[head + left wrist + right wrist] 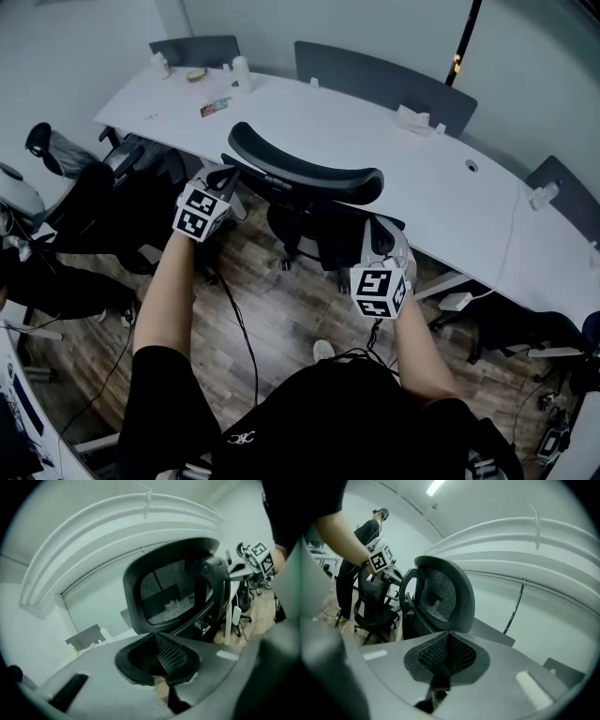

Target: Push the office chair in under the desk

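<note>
Since the office chair [309,178] stands at the near edge of the desk [394,150], backrest toward the person, it is judged not yet fully in. The left gripper [157,656] and right gripper [447,656] flank the backrest, jaws pressed together on nothing — apparently set for an even, straight push.

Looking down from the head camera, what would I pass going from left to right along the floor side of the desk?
dark chair → left gripper → office chair's curved headrest → right gripper → white box on the floor
</note>
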